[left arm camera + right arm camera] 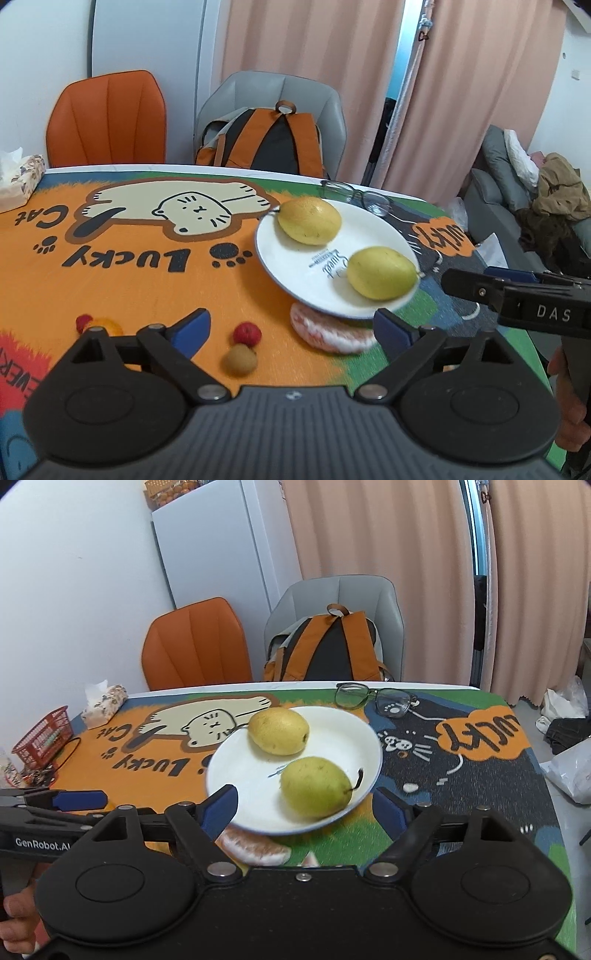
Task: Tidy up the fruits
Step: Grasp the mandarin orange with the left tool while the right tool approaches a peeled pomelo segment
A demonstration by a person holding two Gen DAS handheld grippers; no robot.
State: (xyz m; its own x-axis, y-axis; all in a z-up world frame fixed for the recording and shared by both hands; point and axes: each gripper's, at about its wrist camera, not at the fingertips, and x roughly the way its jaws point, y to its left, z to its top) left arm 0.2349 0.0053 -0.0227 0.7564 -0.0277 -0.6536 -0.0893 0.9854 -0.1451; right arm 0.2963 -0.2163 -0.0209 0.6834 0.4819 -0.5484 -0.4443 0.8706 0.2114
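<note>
two pears on a white plate (229, 775), both grippers spread wide and holding nothing

left to right on the cat-print mat (122, 280): a tissue box (22, 177) at the far left edge; a red berry (83, 322) beside an orange fruit (109, 325); a second red berry (247, 333) touching a tan round fruit (241, 360) just below it; a peeled citrus piece (332, 334) partly under the plate's near rim; the far pear (279, 731) and near pear (314, 787) lying apart on the plate; glasses (373, 698) just behind the plate; left gripper (291, 326) has its jaws apart over the small fruits, nothing between them; right gripper (304, 806) has its jaws apart with the plate's near rim between them, pads not pressing it.
</note>
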